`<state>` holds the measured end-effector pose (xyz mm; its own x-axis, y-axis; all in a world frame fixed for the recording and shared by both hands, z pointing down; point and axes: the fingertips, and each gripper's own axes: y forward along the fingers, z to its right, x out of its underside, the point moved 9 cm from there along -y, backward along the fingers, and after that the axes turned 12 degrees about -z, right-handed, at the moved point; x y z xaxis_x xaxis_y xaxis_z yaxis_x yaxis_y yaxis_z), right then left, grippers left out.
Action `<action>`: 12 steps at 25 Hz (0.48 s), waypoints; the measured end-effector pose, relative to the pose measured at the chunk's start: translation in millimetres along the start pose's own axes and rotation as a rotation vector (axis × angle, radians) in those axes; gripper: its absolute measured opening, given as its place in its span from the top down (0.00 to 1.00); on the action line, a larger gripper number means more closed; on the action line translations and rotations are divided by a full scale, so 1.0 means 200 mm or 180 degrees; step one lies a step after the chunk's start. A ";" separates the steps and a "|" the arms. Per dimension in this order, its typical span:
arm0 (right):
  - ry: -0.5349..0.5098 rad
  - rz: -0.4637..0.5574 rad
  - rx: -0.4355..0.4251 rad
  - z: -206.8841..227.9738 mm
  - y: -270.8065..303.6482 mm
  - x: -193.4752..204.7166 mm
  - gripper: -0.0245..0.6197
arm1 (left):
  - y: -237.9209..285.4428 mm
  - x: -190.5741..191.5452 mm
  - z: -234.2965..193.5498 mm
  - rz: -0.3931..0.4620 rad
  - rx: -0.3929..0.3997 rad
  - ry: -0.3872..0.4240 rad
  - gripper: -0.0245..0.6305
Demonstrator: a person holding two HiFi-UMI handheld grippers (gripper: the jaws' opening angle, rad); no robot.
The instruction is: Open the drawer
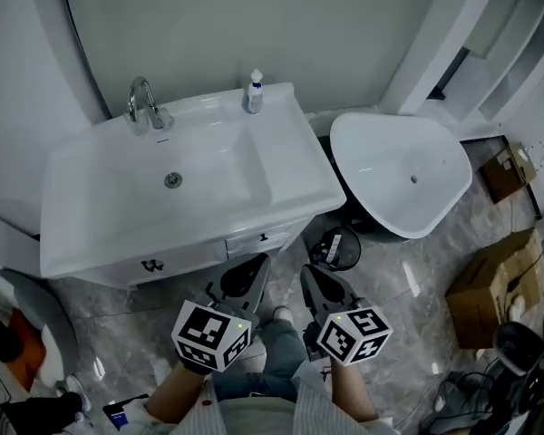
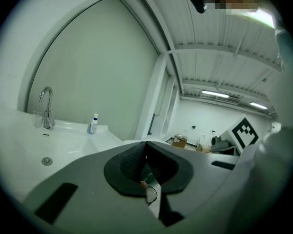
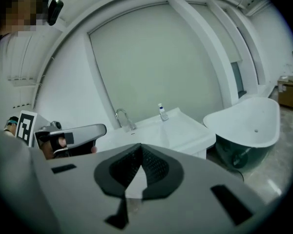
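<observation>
The white vanity (image 1: 91,252) has two drawer fronts under its sink. A narrow drawer (image 1: 264,236) with a small dark handle sits at the right, and a wider front with a dark handle (image 1: 151,265) at the left; both look closed. My left gripper (image 1: 254,266) hovers just below and in front of the narrow drawer, jaws shut and empty. My right gripper (image 1: 308,275) is beside it on the right, also shut with nothing in it. Neither touches the vanity. In the left gripper view the left gripper (image 2: 145,143) points over the sink top; the right gripper (image 3: 140,146) faces the vanity from further off.
A chrome faucet (image 1: 143,102) and a small soap bottle (image 1: 253,91) stand at the back of the basin. A white freestanding tub (image 1: 408,175) is close on the right, with a dark round object (image 1: 337,247) on the floor between. Cardboard boxes (image 1: 494,284) lie at the far right.
</observation>
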<state>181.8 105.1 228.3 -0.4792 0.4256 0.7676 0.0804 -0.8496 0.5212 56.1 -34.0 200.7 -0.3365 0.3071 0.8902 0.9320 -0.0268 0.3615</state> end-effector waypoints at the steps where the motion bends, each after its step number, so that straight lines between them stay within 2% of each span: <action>1: -0.0039 -0.0030 -0.0064 0.05 0.01 -0.04 0.95 | 0.05 -0.01 0.02 0.0003 -0.0067 -0.0028 0.94; 6: -0.0336 -0.0244 -0.0406 0.25 0.05 -0.18 0.95 | 0.24 -0.05 0.11 0.0075 -0.0438 -0.0214 0.94; 12: -0.0638 -0.0527 -0.0831 0.39 0.15 -0.26 0.95 | 0.35 -0.06 0.14 0.0219 -0.0923 -0.0415 0.94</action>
<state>277.2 81.7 233.9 -0.2841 0.5945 0.7522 -0.2219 -0.8040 0.5516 128.3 -12.1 207.2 -0.2364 0.4140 0.8790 0.8684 -0.3158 0.3823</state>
